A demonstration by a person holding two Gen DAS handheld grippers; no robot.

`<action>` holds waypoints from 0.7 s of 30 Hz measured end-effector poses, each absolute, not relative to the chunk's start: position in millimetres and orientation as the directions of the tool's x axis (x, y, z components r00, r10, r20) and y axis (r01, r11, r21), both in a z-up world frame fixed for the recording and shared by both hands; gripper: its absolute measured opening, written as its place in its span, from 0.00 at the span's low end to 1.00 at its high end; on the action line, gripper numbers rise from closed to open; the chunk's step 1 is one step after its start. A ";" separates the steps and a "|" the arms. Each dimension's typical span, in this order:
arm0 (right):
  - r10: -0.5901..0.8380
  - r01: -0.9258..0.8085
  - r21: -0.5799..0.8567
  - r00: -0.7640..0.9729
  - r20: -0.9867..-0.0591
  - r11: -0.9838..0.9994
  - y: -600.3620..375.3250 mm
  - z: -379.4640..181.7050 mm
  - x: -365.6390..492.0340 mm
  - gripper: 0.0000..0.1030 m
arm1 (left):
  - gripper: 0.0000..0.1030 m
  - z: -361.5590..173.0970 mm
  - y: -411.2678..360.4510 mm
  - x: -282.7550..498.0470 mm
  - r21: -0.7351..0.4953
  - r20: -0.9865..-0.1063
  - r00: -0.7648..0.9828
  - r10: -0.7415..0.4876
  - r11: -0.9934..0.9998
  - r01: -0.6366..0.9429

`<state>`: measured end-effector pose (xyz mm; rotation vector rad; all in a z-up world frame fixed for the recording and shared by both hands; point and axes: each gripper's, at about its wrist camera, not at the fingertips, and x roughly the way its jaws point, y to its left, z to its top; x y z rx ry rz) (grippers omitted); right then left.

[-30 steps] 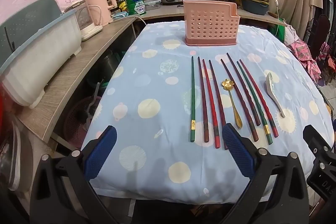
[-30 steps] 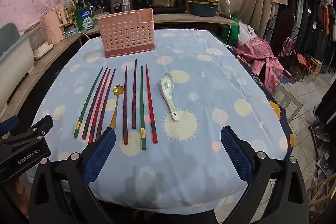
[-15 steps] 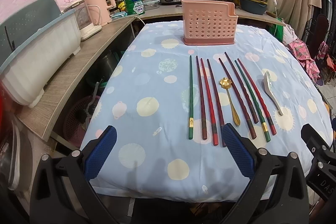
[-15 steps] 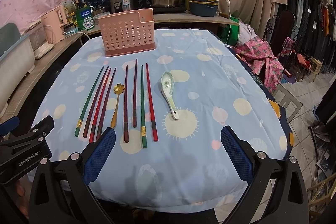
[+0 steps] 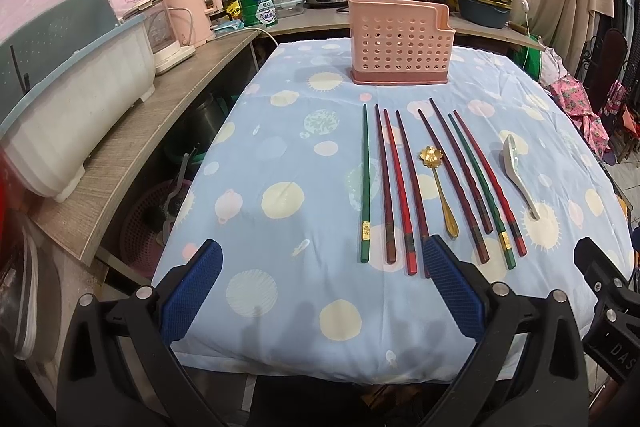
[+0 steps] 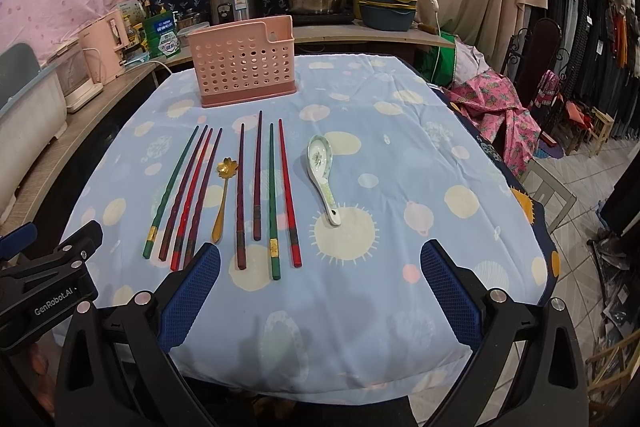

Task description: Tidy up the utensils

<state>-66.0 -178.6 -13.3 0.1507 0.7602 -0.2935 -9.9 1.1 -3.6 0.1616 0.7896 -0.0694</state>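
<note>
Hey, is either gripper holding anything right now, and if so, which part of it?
Nothing is held. The left gripper and right gripper are both open above the table's near edge, short of the chopsticks.

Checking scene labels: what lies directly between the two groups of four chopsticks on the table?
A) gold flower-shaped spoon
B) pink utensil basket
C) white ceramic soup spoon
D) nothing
A: the gold flower-shaped spoon lies between the two chopstick groups; the white ceramic soup spoon sits to their right.
</note>
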 end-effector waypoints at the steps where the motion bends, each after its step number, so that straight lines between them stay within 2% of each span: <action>1: -0.207 0.315 0.028 0.686 -0.697 0.949 -178.5 -13.3 -66.0 0.93 | 0.93 -3.6 0.5 -10.6 0.118 -0.712 0.703 -0.002 0.985 0.123; 21: -0.207 0.316 0.029 0.685 -0.699 0.948 -179.0 -14.5 -66.5 0.93 | 0.93 -5.1 8.1 -6.7 0.095 -0.724 0.689 -0.010 0.989 0.114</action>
